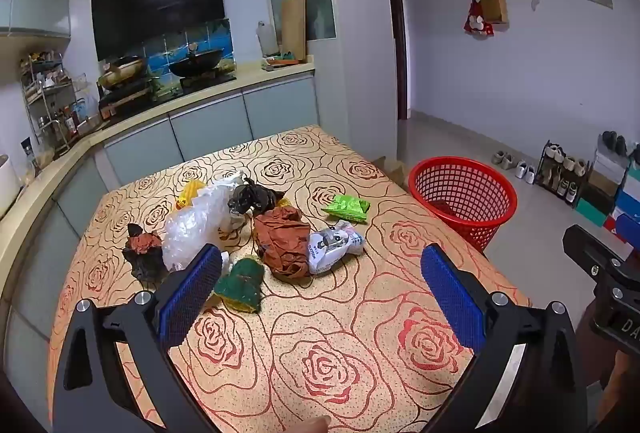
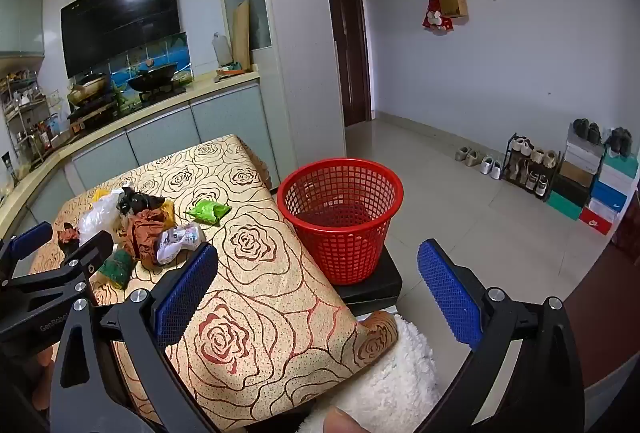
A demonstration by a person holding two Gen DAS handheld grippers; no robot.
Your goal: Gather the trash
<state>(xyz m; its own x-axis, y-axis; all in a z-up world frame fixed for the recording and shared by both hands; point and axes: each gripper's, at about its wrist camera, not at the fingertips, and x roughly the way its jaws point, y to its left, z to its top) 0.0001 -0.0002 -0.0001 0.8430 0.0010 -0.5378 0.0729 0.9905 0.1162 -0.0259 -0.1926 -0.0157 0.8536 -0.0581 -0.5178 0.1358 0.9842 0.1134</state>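
Trash lies in a heap on the rose-patterned table (image 1: 320, 345): a clear plastic bag (image 1: 196, 225), a black bag (image 1: 252, 197), a brown crumpled bag (image 1: 282, 245), a white printed wrapper (image 1: 334, 247), a green packet (image 1: 346, 209), a green-and-yellow wrapper (image 1: 240, 287) and a small dark scrap (image 1: 140, 251). My left gripper (image 1: 322, 275) hangs open above the table's near half, nothing between its blue pads. A red mesh basket (image 2: 340, 211) stands off the table's right edge on a black block. My right gripper (image 2: 318, 279) is open in front of the basket, empty.
A kitchen counter with stove and pans (image 1: 160, 81) runs behind the table. Shoes and shoe boxes (image 2: 580, 181) line the right wall on the tiled floor. A white fluffy cloth (image 2: 396, 369) lies at the table's near corner. The left gripper's body (image 2: 52, 269) shows at left.
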